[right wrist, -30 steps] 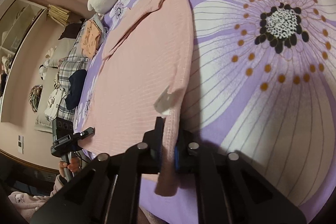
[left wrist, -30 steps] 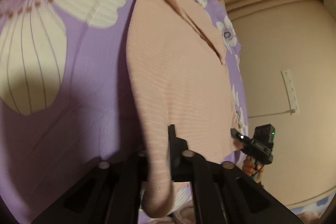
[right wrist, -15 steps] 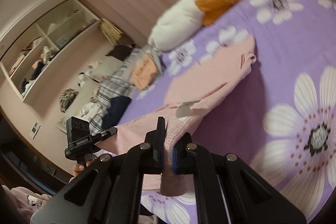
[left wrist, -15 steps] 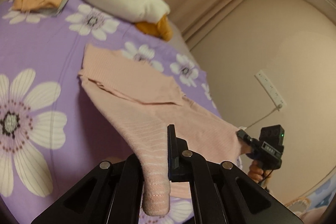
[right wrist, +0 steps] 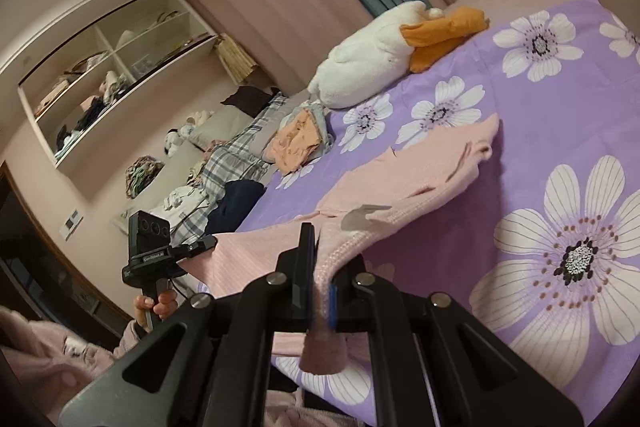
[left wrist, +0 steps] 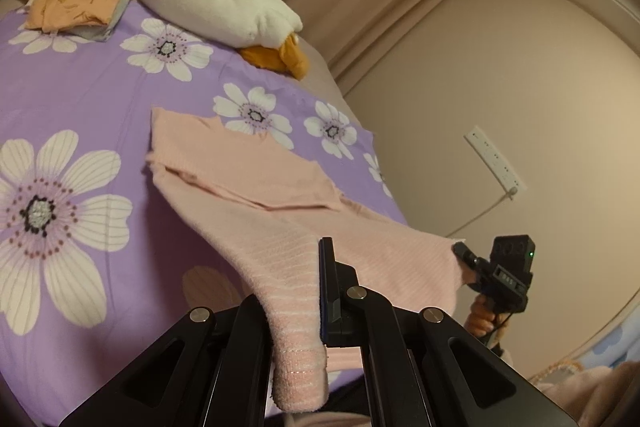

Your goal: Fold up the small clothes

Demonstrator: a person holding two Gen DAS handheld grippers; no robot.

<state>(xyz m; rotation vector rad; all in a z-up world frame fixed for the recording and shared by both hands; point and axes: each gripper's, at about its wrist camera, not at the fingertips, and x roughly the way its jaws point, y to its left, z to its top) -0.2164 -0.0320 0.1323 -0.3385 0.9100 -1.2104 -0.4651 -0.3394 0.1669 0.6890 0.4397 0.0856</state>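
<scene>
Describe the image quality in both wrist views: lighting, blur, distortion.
Left wrist view: warm dim indoor light, strong fisheye bending with dark corners, mostly sharp, the pink garment casts a shadow on the purple floral bedcover. Right wrist view: same fisheye curve, the shelves bow; the cloth end nearest the lens is soft and blurred.

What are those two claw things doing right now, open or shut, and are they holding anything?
Left gripper: shut on one near corner of the pink garment.
Right gripper: shut on the other near corner of the same garment.
</scene>
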